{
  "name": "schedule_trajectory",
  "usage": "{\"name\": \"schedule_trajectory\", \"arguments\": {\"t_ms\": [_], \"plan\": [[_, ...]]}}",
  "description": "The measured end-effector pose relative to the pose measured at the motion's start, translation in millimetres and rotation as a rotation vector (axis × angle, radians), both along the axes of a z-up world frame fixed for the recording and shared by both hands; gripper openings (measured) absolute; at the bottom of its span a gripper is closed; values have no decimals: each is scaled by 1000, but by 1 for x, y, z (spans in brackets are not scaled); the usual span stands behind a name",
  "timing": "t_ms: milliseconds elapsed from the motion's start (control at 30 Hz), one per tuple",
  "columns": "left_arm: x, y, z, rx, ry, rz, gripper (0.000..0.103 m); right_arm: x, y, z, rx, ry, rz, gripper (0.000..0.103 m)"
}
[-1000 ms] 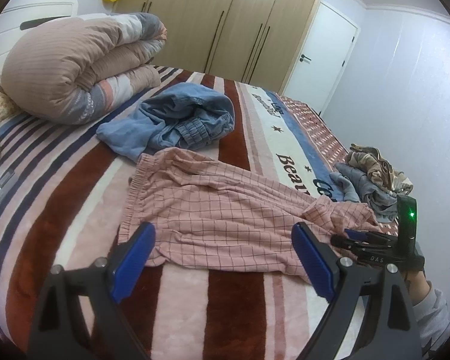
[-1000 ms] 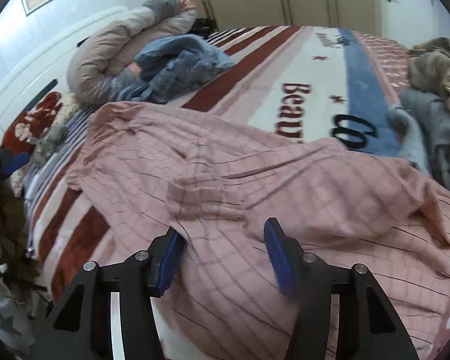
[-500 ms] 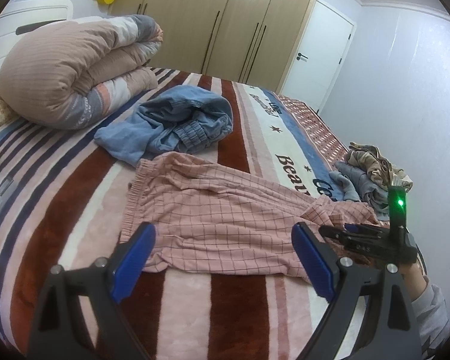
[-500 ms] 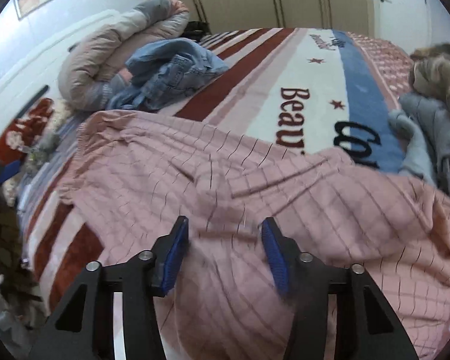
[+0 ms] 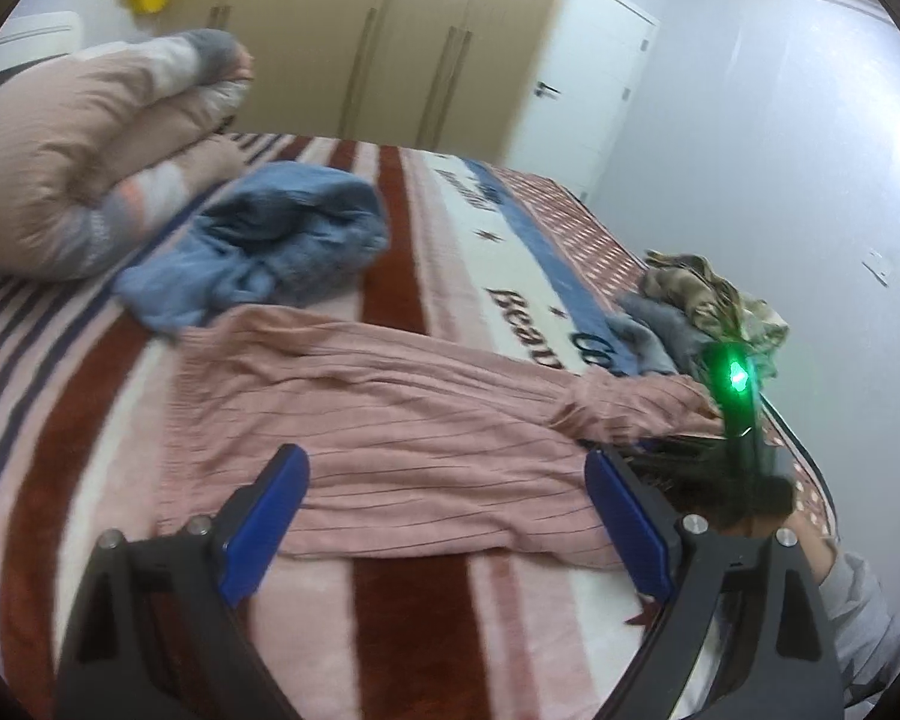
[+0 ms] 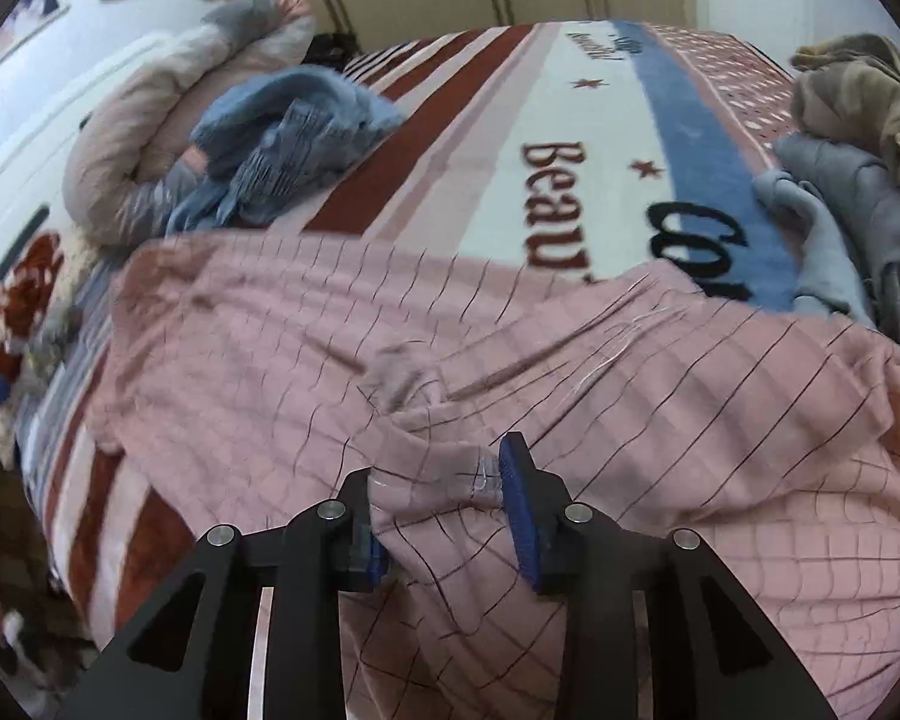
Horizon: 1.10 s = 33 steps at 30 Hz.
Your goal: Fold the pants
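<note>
Right gripper (image 6: 444,510) is low over the pink checked pants (image 6: 510,372), its 2 blue pads closing with a raised fold of the fabric bunched between them; whether the pads already press on the cloth is hard to tell through the blur. Just ahead of that gripper the pants spread wide across the striped bed blanket (image 6: 570,138), waistband toward the left of the view. Beyond them sits a crumpled blue garment (image 6: 294,144), and further back a rolled duvet (image 6: 168,138). Off to the gripper's right lies a heap of grey and tan clothes (image 6: 858,138).

Left gripper (image 5: 450,516) hangs over the near edge of the pants (image 5: 402,420), jaws wide apart, nothing between them. From here the pants run across in front of the gripper, and the right gripper's body with its green light (image 5: 735,375) shows at their far right end, a grey sleeve (image 5: 858,612) below it.
</note>
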<state>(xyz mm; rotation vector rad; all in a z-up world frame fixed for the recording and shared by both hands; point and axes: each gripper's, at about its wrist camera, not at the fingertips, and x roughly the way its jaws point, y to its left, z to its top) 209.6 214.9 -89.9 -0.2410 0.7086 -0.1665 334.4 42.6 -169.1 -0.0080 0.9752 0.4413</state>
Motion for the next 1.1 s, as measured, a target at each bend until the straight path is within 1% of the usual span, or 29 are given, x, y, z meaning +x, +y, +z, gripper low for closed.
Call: {"name": "schedule_trajectory", "arguments": {"t_ms": [33, 67, 133, 167, 233, 333, 400, 433, 500, 567, 633, 700, 733, 767, 800, 833, 867, 900, 933, 967, 1033, 1100], "plan": [[2, -4, -1, -3, 2, -7, 91, -1, 0, 0, -15, -21, -5, 14], [4, -8, -1, -4, 3, -14, 91, 0, -3, 1, -13, -31, -18, 3], [5, -12, -1, -4, -3, -27, 91, 0, -14, 11, 35, -65, -28, 3], [5, -13, -2, -5, -4, -30, 91, -1, -20, 20, 58, -93, -26, 3], [5, -11, -1, -9, -6, -30, 91, 0, -29, 42, 72, -147, -10, 2], [3, -7, 0, -23, -13, -19, 91, 6, -31, 80, 115, -195, 67, 2], [1, -2, 1, -33, -21, -10, 91, 6, -22, 97, 136, -201, 128, 2], [0, 0, 2, -35, -23, -5, 91, 4, -15, 101, 156, -188, 176, 2], [-4, 4, 4, -37, -27, 5, 91, -6, 1, 98, 180, -157, 269, 2], [-6, 7, 4, -34, -25, 11, 91, -17, 18, 86, 184, -126, 348, 2], [-8, 9, 4, -23, -21, 16, 91, -29, 37, 63, 139, -96, 413, 2], [-9, 10, 4, -13, -17, 20, 91, -33, 50, 34, 85, -38, 429, 3], [-10, 11, 3, -11, -16, 22, 91, -33, 51, 22, 76, -7, 425, 6], [-10, 12, 3, -11, -15, 25, 91, -33, 50, 12, 73, 21, 421, 6], [-10, 13, 3, -12, -14, 27, 91, -33, 47, 8, 76, 33, 418, 6], [-10, 14, 2, -11, -13, 30, 91, -34, 43, 8, 97, 40, 416, 12], [-10, 15, 2, -10, -11, 32, 91, -35, 37, 12, 128, 36, 411, 21], [-9, 15, 1, -9, -11, 34, 91, -36, 28, 21, 161, 19, 399, 26], [-9, 15, 1, -9, -10, 34, 91, -36, 15, 31, 202, -2, 383, 33], [-8, 15, 0, -10, -9, 33, 91, -35, 4, 38, 231, -13, 369, 35], [-7, 13, 0, -12, -8, 30, 91, -33, -24, 54, 283, -27, 312, 35], [-6, 11, 0, -14, -9, 25, 91, -27, -43, 64, 269, -54, 257, 35]]}}
